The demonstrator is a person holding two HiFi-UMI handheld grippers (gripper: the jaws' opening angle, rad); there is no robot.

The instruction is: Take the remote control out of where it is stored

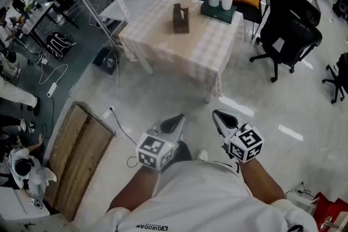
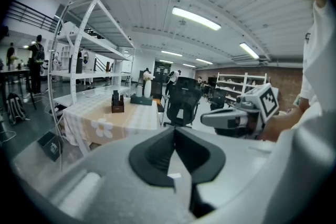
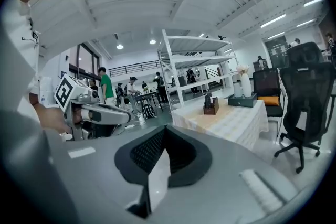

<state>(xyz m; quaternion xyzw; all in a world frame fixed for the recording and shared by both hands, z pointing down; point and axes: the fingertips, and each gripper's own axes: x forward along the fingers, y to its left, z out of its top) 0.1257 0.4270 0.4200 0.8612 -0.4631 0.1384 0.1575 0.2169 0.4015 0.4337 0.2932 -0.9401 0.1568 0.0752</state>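
Standing well back from the table [image 1: 157, 43], the person holds the left gripper [image 1: 175, 121] and right gripper [image 1: 222, 116] side by side, both with jaws closed together and empty. The remote [image 1: 178, 8] stands in a brown holder [image 1: 181, 24] on the table, far from both.

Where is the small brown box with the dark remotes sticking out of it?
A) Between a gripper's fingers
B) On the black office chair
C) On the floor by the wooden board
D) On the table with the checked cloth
D: the small brown box stands near the middle of the table with the checked cloth.
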